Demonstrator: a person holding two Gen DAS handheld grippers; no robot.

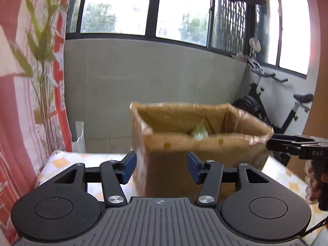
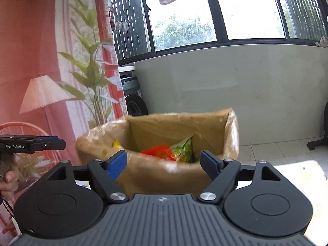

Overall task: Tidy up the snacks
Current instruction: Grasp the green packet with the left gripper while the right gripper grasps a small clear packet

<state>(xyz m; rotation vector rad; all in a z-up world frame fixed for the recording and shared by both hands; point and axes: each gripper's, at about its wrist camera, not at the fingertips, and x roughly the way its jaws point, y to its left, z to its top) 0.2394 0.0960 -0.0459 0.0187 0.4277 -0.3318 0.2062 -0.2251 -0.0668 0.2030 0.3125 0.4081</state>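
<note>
Snacks — the packets sit inside the open cardboard box, which stands on the bench with its patterned cloth.

Left wrist view: box is dead ahead, blurred, flaps up w/ a clear plastic liner over the rim. Only a pale green packet shows deep inside. The left gripper has its jaws apart, nothing between the blue pads, box front just beyond them. The right gripper pokes in from the right edge, near the box's right corner, a hand on its grip; can't tell its jaws from this side-on angle.

Right wrist view: looks down into the box more — a red-orange packet, a green one and a bit of yellow lie in the bottom. The right gripper's jaws stand wide apart and empty over the near rim. The left gripper appears at the left edge, side-on.

Judgement: several snacks are already boxed and both grippers are empty, so a drop-off looks done. No loose snacks show on the bench in either view, so whether any remain I can't say.
</note>
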